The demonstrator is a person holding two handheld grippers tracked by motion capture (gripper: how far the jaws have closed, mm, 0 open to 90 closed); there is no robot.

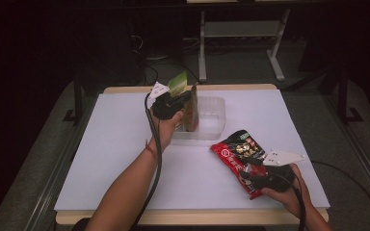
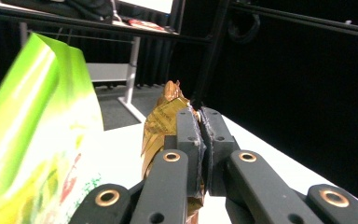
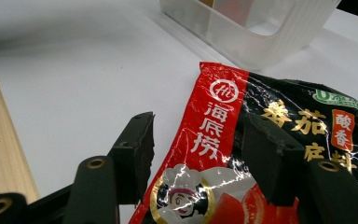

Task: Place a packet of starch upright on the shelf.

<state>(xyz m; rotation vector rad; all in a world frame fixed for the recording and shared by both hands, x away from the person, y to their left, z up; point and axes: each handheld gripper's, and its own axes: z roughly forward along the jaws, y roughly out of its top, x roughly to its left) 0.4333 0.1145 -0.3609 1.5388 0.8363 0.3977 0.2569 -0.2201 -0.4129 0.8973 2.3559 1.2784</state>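
My left gripper [image 1: 185,98] is shut on a golden-brown packet [image 1: 191,115], which hangs upright at the left end of a clear plastic bin [image 1: 217,120]. In the left gripper view the jaws [image 2: 199,121] pinch that packet [image 2: 161,123]. A green packet [image 2: 37,140] rises close beside this gripper, and I cannot tell what bears it. Near the front right, a red and black sauce packet [image 1: 238,154] lies flat on the table. My right gripper [image 3: 200,140] is open, its jaws astride the packet's red edge [image 3: 214,116], the left one clear of it.
A white sheet [image 1: 125,159] covers the table, with a wooden edge [image 3: 0,154] along its front. The bin [image 3: 242,37] stands just beyond the sauce packet. Table legs and cables sit on the dark floor behind.
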